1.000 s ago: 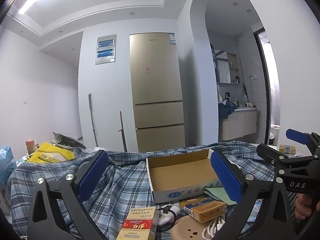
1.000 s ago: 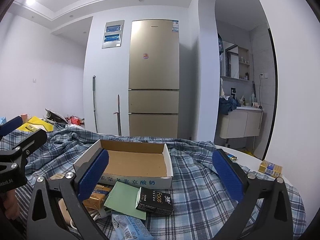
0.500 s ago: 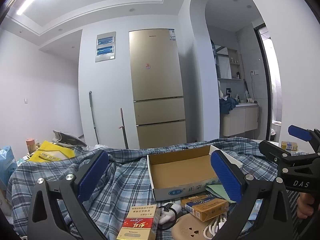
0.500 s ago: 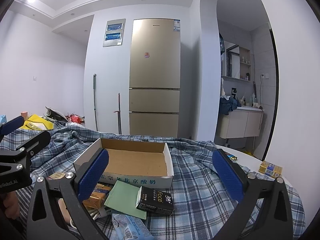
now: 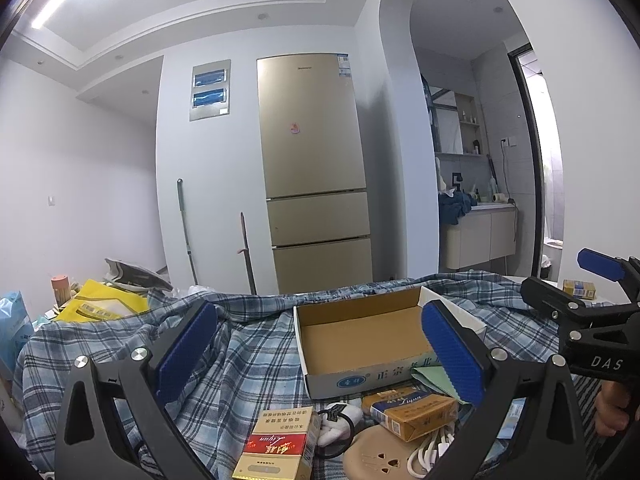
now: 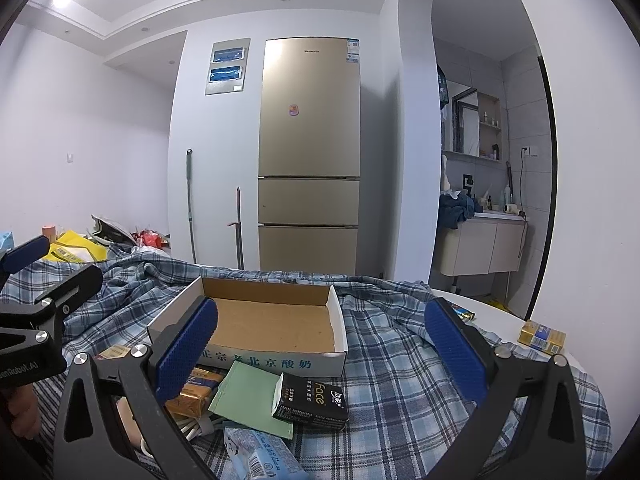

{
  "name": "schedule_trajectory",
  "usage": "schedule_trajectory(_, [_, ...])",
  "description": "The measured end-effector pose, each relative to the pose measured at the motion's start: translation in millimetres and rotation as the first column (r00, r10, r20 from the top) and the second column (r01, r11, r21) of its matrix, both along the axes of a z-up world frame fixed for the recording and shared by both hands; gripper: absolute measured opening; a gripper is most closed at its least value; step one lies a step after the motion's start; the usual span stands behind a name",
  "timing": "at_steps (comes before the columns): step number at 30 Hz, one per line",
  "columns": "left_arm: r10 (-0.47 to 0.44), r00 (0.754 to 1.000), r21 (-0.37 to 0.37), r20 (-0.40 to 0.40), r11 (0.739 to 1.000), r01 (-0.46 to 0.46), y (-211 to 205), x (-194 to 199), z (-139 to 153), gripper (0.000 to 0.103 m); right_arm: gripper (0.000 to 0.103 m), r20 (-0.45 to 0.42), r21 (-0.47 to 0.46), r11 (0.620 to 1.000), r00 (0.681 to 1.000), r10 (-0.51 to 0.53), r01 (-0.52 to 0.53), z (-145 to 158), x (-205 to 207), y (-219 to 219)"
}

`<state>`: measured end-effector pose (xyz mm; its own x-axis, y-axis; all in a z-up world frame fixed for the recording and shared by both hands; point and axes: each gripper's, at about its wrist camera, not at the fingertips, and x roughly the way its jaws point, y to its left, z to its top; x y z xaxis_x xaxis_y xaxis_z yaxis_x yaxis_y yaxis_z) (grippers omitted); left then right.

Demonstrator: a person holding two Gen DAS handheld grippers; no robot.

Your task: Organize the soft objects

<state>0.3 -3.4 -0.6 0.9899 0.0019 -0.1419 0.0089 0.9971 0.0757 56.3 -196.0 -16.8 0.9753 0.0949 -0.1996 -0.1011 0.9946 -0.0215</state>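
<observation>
Tissue packs lie nearest the right tool (image 6: 320, 344): a blue pack (image 6: 260, 456) at the bottom edge of the right view, and a black pack (image 6: 310, 400) just beyond it, its left end overlapping a green pouch (image 6: 250, 400). All rest on the plaid cloth (image 6: 400, 380) that covers the desk. Right tool: jaws wide apart, nothing between the blue pads (image 6: 186, 348). Left tool (image 5: 320, 352): also spread wide, holding nothing.

Left view, near edge: red-and-gold carton (image 5: 278, 448), white cable (image 5: 432, 448), tan round socket (image 5: 376, 454), black hair tie (image 5: 340, 432) on a white soft item. A gold pack (image 5: 412, 412) lies just behind these, close to the box front.

Cardboard box (image 6: 272, 324) sits mid-cloth, open top, interior bare brown. The green pouch reaches its front wall; whether they touch I cannot tell.

Right of the cloth, on bare desk (image 6: 492, 316): a small yellow pack (image 6: 542, 336), well apart from the box.

Far left: yellow bag (image 5: 100, 304) on a clutter pile. Against the back wall: fridge (image 6: 308, 152) and a mop handle (image 6: 190, 204).
</observation>
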Motion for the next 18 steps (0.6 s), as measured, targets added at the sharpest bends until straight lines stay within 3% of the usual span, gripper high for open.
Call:
schedule_trajectory(11, [-0.015, 0.999, 0.007, 0.03, 1.0, 0.015, -0.8, -5.3, 1.3, 0.103, 0.103, -0.006, 0.0, 1.0, 1.0, 0.0, 0.0, -0.8, 1.4, 1.1])
schedule_trajectory(18, [-0.035, 0.999, 0.007, 0.002, 0.999, 0.035, -2.5, -1.1, 0.7, 0.103, 0.103, -0.01, 0.005, 1.0, 1.0, 0.002, -0.001, -0.9, 1.7, 1.9])
